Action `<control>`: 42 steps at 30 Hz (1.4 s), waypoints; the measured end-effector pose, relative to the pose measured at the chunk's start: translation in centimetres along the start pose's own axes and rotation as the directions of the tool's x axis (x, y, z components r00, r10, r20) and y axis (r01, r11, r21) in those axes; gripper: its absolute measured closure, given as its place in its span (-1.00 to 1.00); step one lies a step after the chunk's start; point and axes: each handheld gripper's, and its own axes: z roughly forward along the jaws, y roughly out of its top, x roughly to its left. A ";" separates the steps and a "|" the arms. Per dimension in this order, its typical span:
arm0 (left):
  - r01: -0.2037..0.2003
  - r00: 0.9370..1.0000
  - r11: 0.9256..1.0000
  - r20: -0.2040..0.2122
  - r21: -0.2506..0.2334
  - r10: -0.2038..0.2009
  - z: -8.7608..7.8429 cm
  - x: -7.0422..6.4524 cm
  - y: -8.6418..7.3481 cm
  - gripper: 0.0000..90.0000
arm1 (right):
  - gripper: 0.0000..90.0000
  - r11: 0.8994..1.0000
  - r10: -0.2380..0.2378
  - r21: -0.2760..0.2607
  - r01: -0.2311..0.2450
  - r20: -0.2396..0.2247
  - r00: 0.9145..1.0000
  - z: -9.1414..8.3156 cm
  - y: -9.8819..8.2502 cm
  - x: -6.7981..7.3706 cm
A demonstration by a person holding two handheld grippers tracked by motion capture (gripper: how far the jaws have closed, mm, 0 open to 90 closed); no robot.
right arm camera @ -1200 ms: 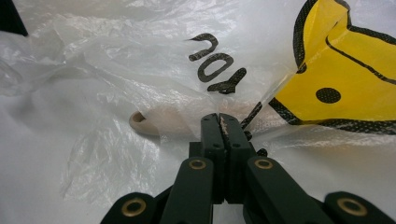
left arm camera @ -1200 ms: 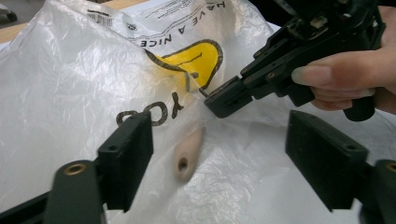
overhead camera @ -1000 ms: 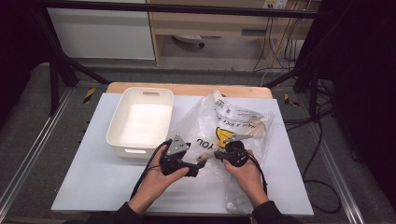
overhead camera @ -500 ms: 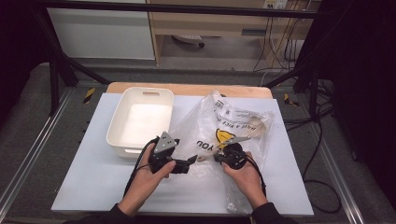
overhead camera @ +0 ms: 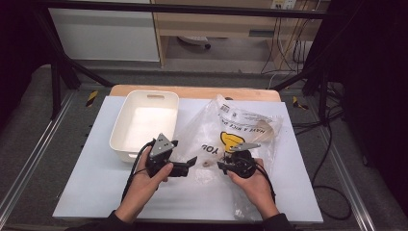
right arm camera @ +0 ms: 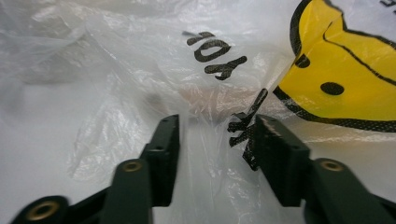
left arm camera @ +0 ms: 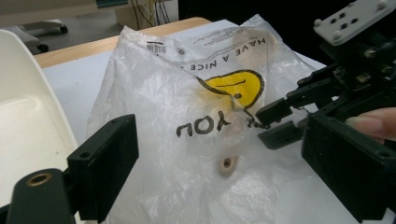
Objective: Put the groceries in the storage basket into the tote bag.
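Observation:
A clear plastic bag (overhead camera: 240,125) with a yellow smiley face and black lettering lies crumpled on the white table (overhead camera: 91,187). Inside it lies a tan piece with a hole (overhead camera: 208,163) (left arm camera: 227,165). My left gripper (overhead camera: 191,164) (left arm camera: 224,154) stands open just left of the bag (left arm camera: 187,93), nothing between its jaws. My right gripper (overhead camera: 222,166) (right arm camera: 215,149) points left at the bag's near part. Its jaws have just been opening and stand apart, loose film of the bag (right arm camera: 116,70) between them without being pinched. The right gripper (left arm camera: 280,119) also shows in the left gripper view.
A white plastic tub (overhead camera: 117,132) (left arm camera: 28,116) stands left of the bag, close behind my left hand. A wooden strip (overhead camera: 192,91) borders the table's far edge. Black frame bars and cables run around the table.
My left gripper has drawn back to the left, away from the right gripper and the bag's middle. The right hand has stayed in place.

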 end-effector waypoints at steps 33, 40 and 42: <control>0.029 0.994 0.998 -0.104 -0.051 -0.034 -2.6 2.3 0.2 -0.79 | -0.88 0.992 0.121 -0.006 -0.124 0.241 0.963 -8.0 -7.0 -4.2; 0.046 0.991 0.997 -0.127 -0.064 -0.053 -3.3 3.3 0.3 -0.79 | -0.87 0.983 0.148 0.069 -0.169 0.238 0.960 -7.1 -7.9 -5.0; 0.044 0.990 0.997 -0.131 -0.061 -0.052 -3.4 3.5 0.3 -0.79 | -0.87 0.982 0.153 0.076 -0.174 0.230 0.961 -7.0 -8.0 -5.0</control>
